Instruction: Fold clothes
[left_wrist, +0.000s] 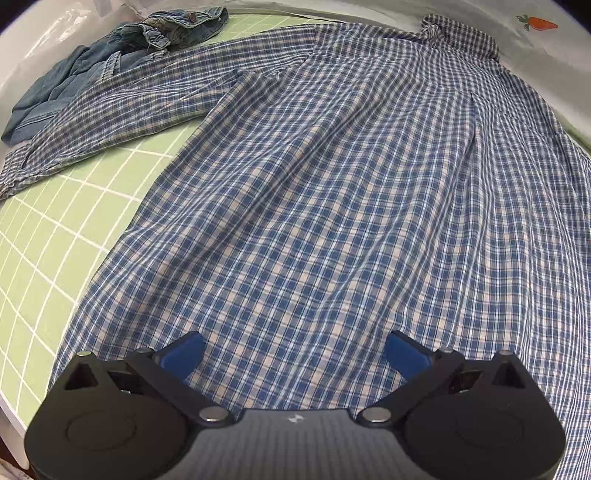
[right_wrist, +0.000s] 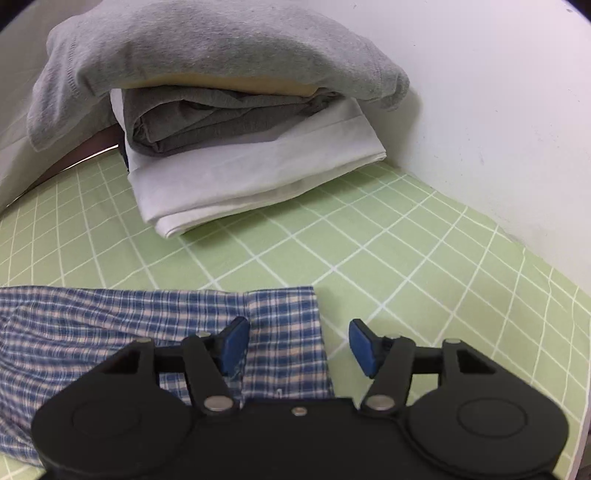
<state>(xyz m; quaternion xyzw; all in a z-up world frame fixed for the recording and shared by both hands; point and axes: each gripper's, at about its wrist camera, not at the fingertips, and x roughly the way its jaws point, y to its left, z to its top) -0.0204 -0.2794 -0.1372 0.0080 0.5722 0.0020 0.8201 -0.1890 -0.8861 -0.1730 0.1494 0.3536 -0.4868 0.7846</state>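
Plaid cotton, blue, white and tan: shirt (left_wrist: 332, 192) spread flat and back-up across worktop (left_wrist: 55, 240), softly rippled, collar (left_wrist: 458, 37) at far edge, one sleeve (left_wrist: 122, 122) stretched out to the left. Beyond that sleeve, crumpled denim (left_wrist: 110, 62), faded blue, thick seams, a metal button showing. Green cloth with a white grid over worktop, smooth and matte. Pale wall (left_wrist: 554, 66) behind, with a small carrot sticker (left_wrist: 537, 24). Left tool (left_wrist: 295, 354) open, blue pads wide apart above shirt's lower back, nothing between them, pointing steeply down. In right wrist view, plaid cuff (right_wrist: 284, 325) lying flat on green cloth (right_wrist: 406, 251), square-cornered end. Right tool (right_wrist: 299, 343) open over cuff, one pad above the plaid, the other above bare cloth; pads not pressing on fabric. Farther back, a folded stack (right_wrist: 229, 110) near white wall (right_wrist: 498, 110): crisp white sheet-like piece (right_wrist: 240, 177) at bottom, dark grey knit (right_wrist: 207, 118) on it, a thin yellow layer (right_wrist: 221, 83), and a fuzzy light grey garment (right_wrist: 221, 44) draped on top, overhanging to the left.
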